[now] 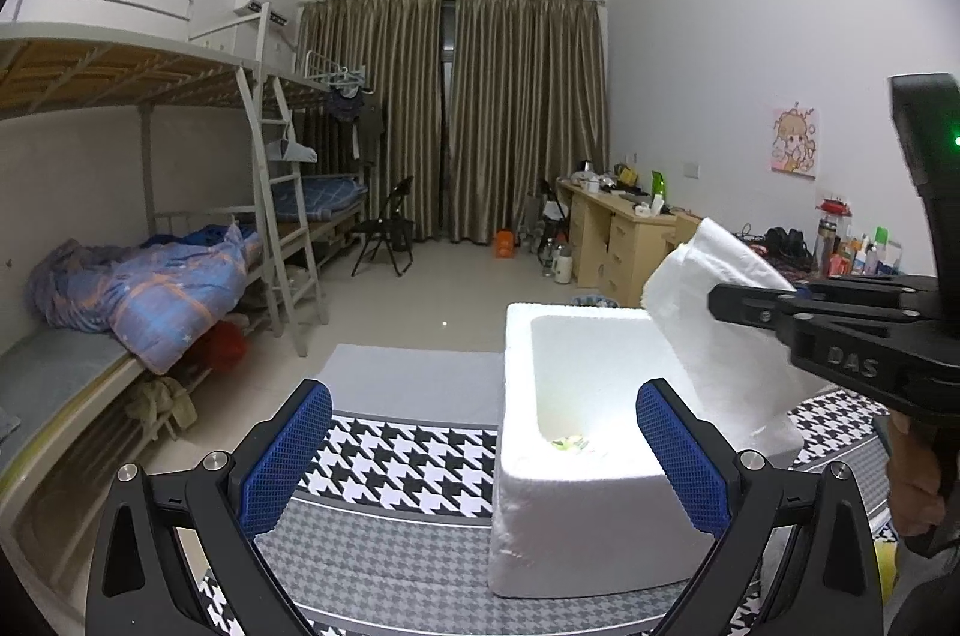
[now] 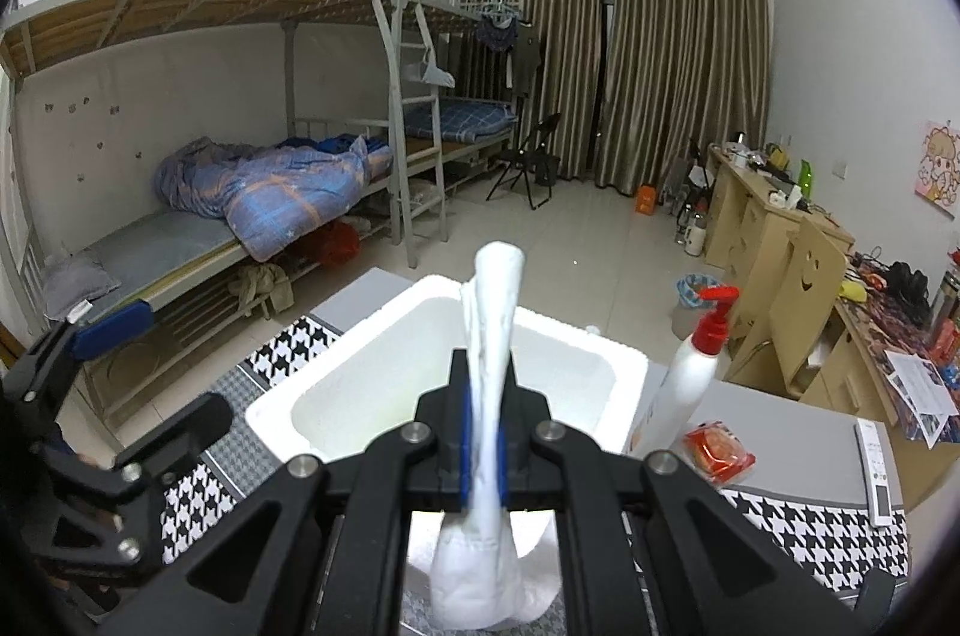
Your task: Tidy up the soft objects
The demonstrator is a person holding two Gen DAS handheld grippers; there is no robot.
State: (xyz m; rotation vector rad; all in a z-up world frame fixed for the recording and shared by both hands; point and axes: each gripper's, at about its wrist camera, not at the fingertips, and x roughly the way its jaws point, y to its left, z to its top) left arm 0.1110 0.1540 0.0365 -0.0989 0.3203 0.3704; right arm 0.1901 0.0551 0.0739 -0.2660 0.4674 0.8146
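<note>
Right hand-held gripper [image 2: 483, 447]: I have it clenched on a folded white cloth [image 2: 489, 348], the blue pads pressing both sides of the fabric.
White cloth: it sticks up past my fingertips and hangs down below them; in the left wrist view it sits tilted over the right rim of the foam box [image 1: 543, 462].
Left hand-held gripper [image 1: 483, 462]: released, its blue pads [image 1: 288, 456] spread wide apart with nothing between them, held low in front of the box.
Foam box: white, open-topped, standing on the counter [image 1: 390, 462] with its houndstooth cover; something small and pale green lies on its floor, too blurred for me to name.
Beside the box: a white pump bottle with a red top [image 2: 690, 366] stands just to its right, and a red packet [image 2: 717, 450] lies near the bottle's base.
Farther out: a white remote control [image 2: 876, 471] lies at the counter's right edge.
</note>
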